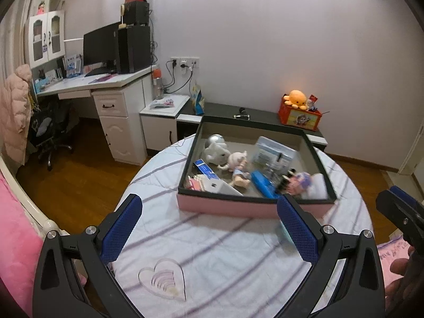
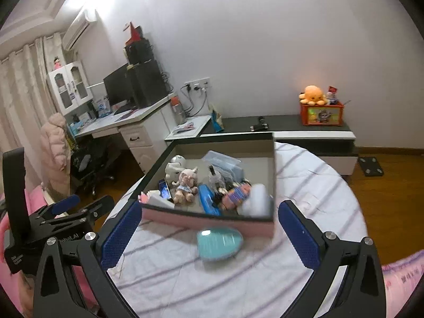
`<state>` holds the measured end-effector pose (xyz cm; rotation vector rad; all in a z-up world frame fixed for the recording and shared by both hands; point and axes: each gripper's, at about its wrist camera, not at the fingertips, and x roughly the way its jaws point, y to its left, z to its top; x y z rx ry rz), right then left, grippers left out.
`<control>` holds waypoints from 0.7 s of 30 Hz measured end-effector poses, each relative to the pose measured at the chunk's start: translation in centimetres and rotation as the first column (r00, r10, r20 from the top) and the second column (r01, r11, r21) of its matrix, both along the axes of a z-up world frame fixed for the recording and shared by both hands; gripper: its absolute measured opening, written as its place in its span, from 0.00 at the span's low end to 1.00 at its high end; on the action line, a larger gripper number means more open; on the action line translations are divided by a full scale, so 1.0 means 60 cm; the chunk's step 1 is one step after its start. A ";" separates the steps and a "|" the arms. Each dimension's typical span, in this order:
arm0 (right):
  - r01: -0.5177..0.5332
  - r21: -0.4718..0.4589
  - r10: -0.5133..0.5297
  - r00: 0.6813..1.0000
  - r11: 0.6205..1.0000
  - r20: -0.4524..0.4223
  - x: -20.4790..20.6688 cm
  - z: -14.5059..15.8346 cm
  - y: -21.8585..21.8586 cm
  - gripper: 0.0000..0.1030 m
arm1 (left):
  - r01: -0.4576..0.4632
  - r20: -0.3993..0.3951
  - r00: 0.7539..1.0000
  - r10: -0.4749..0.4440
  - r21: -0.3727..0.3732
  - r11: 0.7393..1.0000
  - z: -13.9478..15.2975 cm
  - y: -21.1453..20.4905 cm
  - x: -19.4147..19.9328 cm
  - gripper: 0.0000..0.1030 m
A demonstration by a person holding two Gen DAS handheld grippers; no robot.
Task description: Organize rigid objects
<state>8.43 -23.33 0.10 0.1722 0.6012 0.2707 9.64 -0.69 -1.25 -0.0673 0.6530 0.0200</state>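
The shallow pink-sided cardboard box with a dark rim (image 1: 228, 206) sits on the round table under a white striped cloth (image 1: 212, 251), and everything else is best placed against it. Inside lie a white plush toy (image 1: 216, 152) at the far left, a small pale doll (image 1: 238, 164) beside it, a clear plastic case (image 1: 275, 153) toward the far right, and a blue oblong case (image 1: 261, 182) near the front wall; other small items are too blurred to name. Just outside the box's front wall, on the cloth, rests a teal oval object (image 2: 220, 241), seemingly the one piece not yet put away; a clear heart-shaped acrylic piece (image 1: 162, 278) lies further out from the box. The left gripper (image 1: 212, 233) has its blue pads spread wide with nothing between them, and the right gripper (image 2: 209, 238) likewise stands fully spread, the teal object in the gap but untouched. To do this well, I would bring the right gripper down squarely over the teal object, closing across its narrower width so the curved shell does not squirt out. Lift it clear of the box's rim, then set it in the open floor near the back wall.
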 end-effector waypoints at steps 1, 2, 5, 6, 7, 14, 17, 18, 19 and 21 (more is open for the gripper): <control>0.013 0.000 -0.013 1.000 1.000 0.007 -0.019 0.004 -0.005 1.00 | 0.003 0.007 1.000 -0.003 0.000 1.000 0.005 -0.004 -0.014 1.00; 0.018 0.002 -0.018 1.000 1.000 0.011 -0.030 0.008 -0.012 1.00 | 0.008 0.014 1.000 -0.008 0.002 1.000 0.010 -0.006 -0.027 1.00; 0.052 0.012 -0.052 0.998 0.999 0.024 -0.076 0.016 -0.026 1.00 | 0.019 0.028 0.999 -0.020 0.005 1.000 0.024 -0.015 -0.068 1.00; 0.063 0.008 -0.064 0.998 0.998 0.028 -0.093 0.018 -0.029 1.00 | 0.025 0.033 0.999 -0.025 0.004 1.000 0.029 -0.017 -0.081 1.00; 0.070 0.003 -0.070 0.997 0.998 0.032 -0.105 0.020 -0.030 1.00 | 0.030 0.039 0.999 -0.030 0.004 1.000 0.033 -0.018 -0.096 1.00; 0.079 -0.020 -0.078 0.996 0.997 0.044 -0.189 0.031 -0.022 1.00 | 0.043 0.077 0.996 -0.043 0.005 0.999 0.059 -0.021 -0.194 1.00; 0.072 -0.031 -0.070 0.995 0.997 0.066 -0.218 0.041 -0.014 1.00 | 0.027 0.092 0.995 -0.028 0.019 0.999 0.068 -0.018 -0.226 1.00; 0.073 -0.034 -0.070 0.995 0.997 0.076 -0.229 0.046 -0.010 1.00 | 0.024 0.092 0.995 -0.026 0.021 0.999 0.070 -0.016 -0.236 1.00; 0.071 -0.036 -0.068 0.994 0.997 0.081 -0.237 0.048 -0.007 1.00 | 0.023 0.092 0.995 -0.025 0.022 0.999 0.072 -0.015 -0.244 1.00; 0.073 -0.037 -0.070 0.994 0.997 0.090 -0.249 0.051 -0.001 1.00 | 0.012 0.092 0.996 -0.015 0.027 1.000 0.072 -0.012 -0.258 1.00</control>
